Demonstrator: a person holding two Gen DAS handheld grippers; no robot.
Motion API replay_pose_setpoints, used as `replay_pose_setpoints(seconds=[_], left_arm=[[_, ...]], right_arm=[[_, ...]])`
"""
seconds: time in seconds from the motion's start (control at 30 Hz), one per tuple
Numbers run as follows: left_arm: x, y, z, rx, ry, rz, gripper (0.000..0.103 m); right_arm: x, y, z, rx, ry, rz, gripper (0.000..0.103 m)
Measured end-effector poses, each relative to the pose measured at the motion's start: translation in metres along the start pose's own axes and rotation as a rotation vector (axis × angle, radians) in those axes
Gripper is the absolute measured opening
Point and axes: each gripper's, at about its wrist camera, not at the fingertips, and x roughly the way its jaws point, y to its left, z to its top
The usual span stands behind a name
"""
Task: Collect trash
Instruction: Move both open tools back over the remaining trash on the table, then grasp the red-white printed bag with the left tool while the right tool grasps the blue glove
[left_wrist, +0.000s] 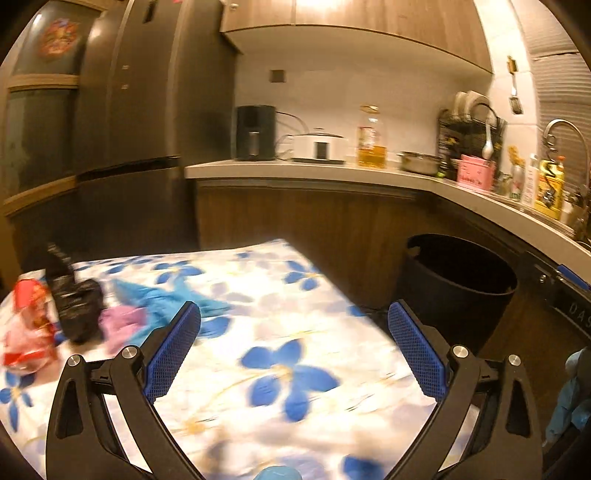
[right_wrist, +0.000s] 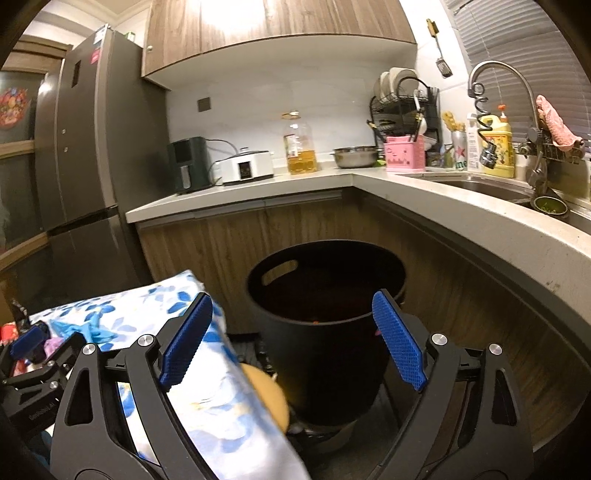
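Both claws are empty, so the step in hand looks like the turn back from the bin toward the next piece of trash. The right gripper (right_wrist: 291, 339) stands wide with nothing between its blue pads, and the round black plastic bin with cut-out handles (right_wrist: 325, 295) sits straight ahead of it and a little below, mouth open. The left gripper (left_wrist: 293, 354) is also spread wide and holds nothing; it hangs over the white tablecloth printed with blue flowers (left_wrist: 280, 332).

The trash lies ahead and to the left of the left claw: a crumpled black plastic bag (left_wrist: 75, 299), a red-and-white wrapper (left_wrist: 27, 325) farther left, a pink scrap (left_wrist: 122, 323) and a crumpled blue sheet (left_wrist: 166, 299) nearest the left finger (the view is blurred, so exact shapes are unclear).

The next move probably calls for swinging the left claw leftward and down onto 1 of these 4 pieces, closing on it, then carrying it right to the bin.

The table's right edge runs just beside the bin, with the wooden cabinet fronts (right_wrist: 229, 240) and the grey countertop (right_wrist: 480, 221) hemming the bin in behind and to the right. Open room lies over the cloth.
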Motion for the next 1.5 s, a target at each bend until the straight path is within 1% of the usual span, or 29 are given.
replay_pose_setpoints(seconds=[0.27, 0.4, 0.53, 0.77, 1.0, 1.13, 1.27, 1.3, 1.33, 1.37, 1.4, 1.43, 1.5], left_arm=[[-0.023, 0.058, -0.012, -0.029, -0.005, 0.137, 0.097], [-0.032, 0.089, -0.019, -0.073, 0.000, 0.197, 0.097], [-0.040, 0.117, -0.023, -0.106, -0.006, 0.268, 0.097], [-0.052, 0.154, -0.027, -0.139, -0.016, 0.364, 0.097], [-0.051, 0.194, -0.029, -0.168, -0.036, 0.439, 0.097], [-0.038, 0.217, -0.026, -0.235, -0.006, 0.440, 0.097], [-0.024, 0.231, -0.026, -0.263, 0.035, 0.468, 0.097], [-0.019, 0.236, -0.027, -0.277, 0.057, 0.474, 0.096], [-0.016, 0.240, -0.029, -0.289, 0.075, 0.477, 0.092], [-0.012, 0.244, -0.030, -0.304, 0.097, 0.480, 0.091], [-0.007, 0.250, -0.033, -0.329, 0.129, 0.488, 0.087], [-0.006, 0.252, -0.035, -0.344, 0.144, 0.489, 0.078], [-0.003, 0.257, -0.040, -0.371, 0.170, 0.490, 0.070]], right_arm=[[-0.012, 0.052, -0.018, -0.024, -0.001, 0.103, 0.087], [-0.016, 0.077, -0.025, -0.040, 0.000, 0.152, 0.087], [-0.018, 0.097, -0.032, -0.056, 0.004, 0.187, 0.087], [-0.016, 0.127, -0.038, -0.079, 0.019, 0.240, 0.087], [-0.015, 0.158, -0.047, -0.098, 0.036, 0.303, 0.087], [-0.016, 0.173, -0.048, -0.117, 0.033, 0.335, 0.087], [-0.015, 0.186, -0.047, -0.129, 0.024, 0.362, 0.087], [-0.014, 0.189, -0.046, -0.129, 0.025, 0.367, 0.087], [-0.012, 0.193, -0.046, -0.130, 0.026, 0.373, 0.087], [-0.010, 0.195, -0.046, -0.133, 0.026, 0.376, 0.087], [-0.009, 0.198, -0.047, -0.136, 0.028, 0.379, 0.087], [-0.006, 0.202, -0.048, -0.142, 0.031, 0.383, 0.087], [-0.002, 0.208, -0.049, -0.149, 0.039, 0.390, 0.087]])
